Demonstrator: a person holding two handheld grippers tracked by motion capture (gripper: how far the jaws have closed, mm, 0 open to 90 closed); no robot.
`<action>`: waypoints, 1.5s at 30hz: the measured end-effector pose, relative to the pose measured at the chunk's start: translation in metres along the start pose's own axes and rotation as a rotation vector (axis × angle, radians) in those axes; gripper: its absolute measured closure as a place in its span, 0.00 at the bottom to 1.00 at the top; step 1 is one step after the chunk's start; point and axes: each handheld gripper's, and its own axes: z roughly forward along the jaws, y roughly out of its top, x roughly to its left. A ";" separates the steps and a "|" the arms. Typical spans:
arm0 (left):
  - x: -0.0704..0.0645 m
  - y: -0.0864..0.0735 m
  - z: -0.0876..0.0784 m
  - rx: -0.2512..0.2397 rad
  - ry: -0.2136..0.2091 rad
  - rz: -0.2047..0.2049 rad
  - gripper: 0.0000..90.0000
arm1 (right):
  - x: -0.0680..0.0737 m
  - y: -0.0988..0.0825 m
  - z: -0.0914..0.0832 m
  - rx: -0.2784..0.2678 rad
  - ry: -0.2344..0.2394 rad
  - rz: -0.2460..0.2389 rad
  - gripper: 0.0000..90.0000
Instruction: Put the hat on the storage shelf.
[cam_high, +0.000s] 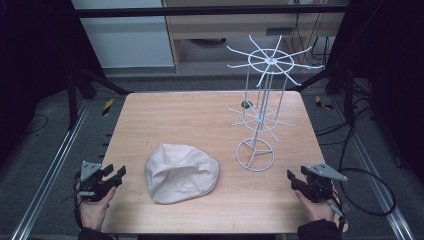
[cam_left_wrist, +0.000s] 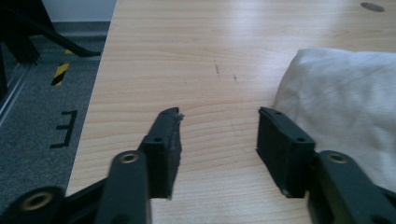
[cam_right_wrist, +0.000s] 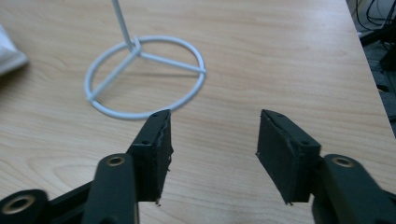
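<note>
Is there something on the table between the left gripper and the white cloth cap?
Nothing visible stands between them. The left gripper is at the table's near left edge with its fingers apart and empty, and only bare wooden table lies between it and the white cloth cap.

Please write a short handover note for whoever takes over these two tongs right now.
Left tongs: open, holding nothing, at the table's near left edge, just left of the white cloth hat.
Right tongs: open, holding nothing, at the near right edge, close to the ring base of the white wire rack.
Hat lies crumpled on the table, left of the rack and apart from it.
Done: nothing visible yet; the rack's prongs are bare.
Left: probably pick up the hat and hang it on the rack.
</note>
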 end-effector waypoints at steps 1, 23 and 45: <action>0.000 0.000 0.000 0.000 0.000 0.000 0.62 | 0.001 0.001 -0.003 -0.011 0.017 0.004 0.56; -0.038 0.003 -0.017 -0.001 -0.124 0.103 0.64 | 0.086 0.029 0.007 0.018 0.313 -0.216 0.58; -0.063 -0.007 -0.025 0.027 -0.214 0.180 0.50 | 0.164 0.057 0.069 0.052 0.471 -0.281 0.56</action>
